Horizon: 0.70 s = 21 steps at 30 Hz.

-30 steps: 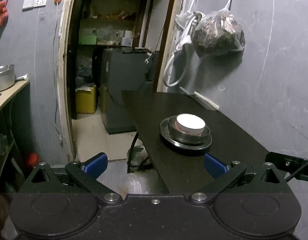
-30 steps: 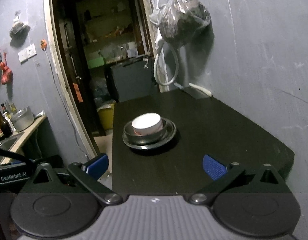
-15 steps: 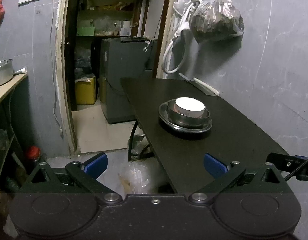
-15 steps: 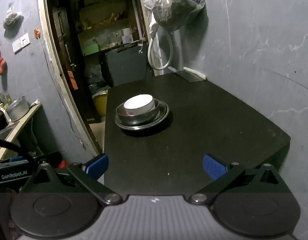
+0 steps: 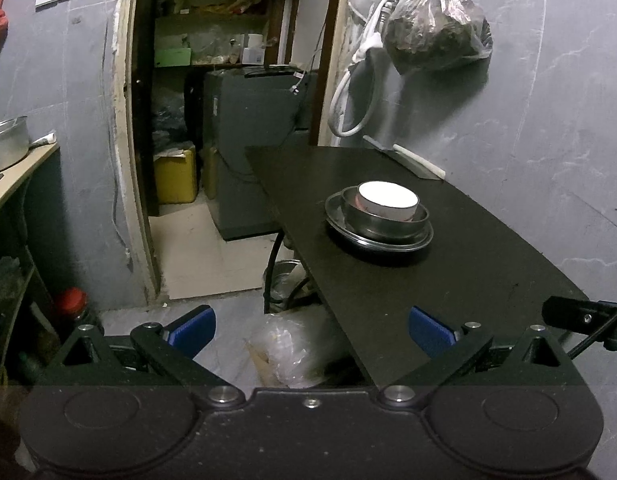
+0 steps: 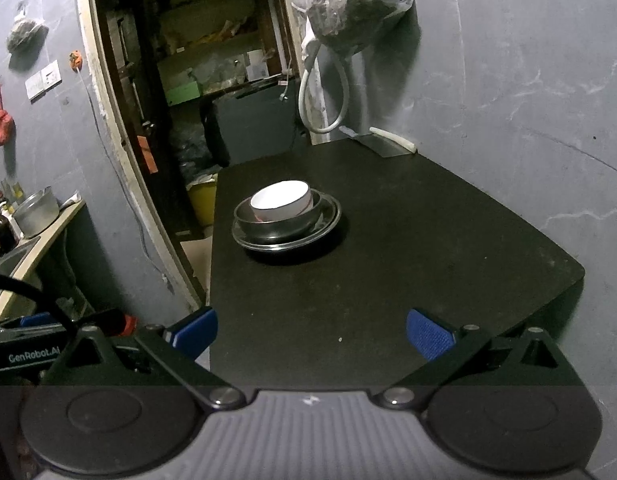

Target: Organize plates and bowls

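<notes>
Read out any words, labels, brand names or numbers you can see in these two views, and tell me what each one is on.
"GenRobot.AI": white lettering on the black body of the left gripper, seen at the lower left of the right wrist view; the last letter sits at the edge of a gripper part.
Boxes and packets on the shelves through the doorway: any print is too small and blurred to read.
Nothing else legible.

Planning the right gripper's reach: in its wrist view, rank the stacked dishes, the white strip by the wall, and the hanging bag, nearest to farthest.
From the right gripper:
1. Stacked dishes, mid-table, left of centre.
2. White strip, table's far edge by the wall.
3. Hanging bag, high on the wall.
</notes>
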Available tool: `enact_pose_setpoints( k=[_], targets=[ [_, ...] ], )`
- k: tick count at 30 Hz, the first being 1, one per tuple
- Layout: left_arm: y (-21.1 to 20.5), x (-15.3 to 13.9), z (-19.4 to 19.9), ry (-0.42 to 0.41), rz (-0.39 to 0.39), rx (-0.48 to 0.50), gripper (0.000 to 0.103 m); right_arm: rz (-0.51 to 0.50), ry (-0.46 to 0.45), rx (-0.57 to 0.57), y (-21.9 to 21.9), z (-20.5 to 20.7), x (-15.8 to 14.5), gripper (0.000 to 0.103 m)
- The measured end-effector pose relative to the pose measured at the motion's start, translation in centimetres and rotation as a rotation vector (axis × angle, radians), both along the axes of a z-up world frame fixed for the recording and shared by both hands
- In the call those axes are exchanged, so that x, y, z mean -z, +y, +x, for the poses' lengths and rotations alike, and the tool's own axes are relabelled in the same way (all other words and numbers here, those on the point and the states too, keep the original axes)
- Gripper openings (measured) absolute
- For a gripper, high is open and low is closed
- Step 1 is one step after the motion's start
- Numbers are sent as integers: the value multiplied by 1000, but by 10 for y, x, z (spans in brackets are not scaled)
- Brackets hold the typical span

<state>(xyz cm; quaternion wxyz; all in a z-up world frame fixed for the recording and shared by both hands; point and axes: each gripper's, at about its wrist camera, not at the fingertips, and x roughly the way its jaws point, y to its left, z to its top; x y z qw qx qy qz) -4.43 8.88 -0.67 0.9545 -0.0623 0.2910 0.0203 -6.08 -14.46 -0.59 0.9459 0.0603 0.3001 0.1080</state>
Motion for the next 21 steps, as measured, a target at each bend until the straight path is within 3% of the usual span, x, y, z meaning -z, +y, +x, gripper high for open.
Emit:
enact_pose_setpoints(
  k=[21],
  targets=[
    [-2, -3, 2, -4, 3, 8, 102, 0, 0, 1, -1, 2, 0, 103]
  ],
)
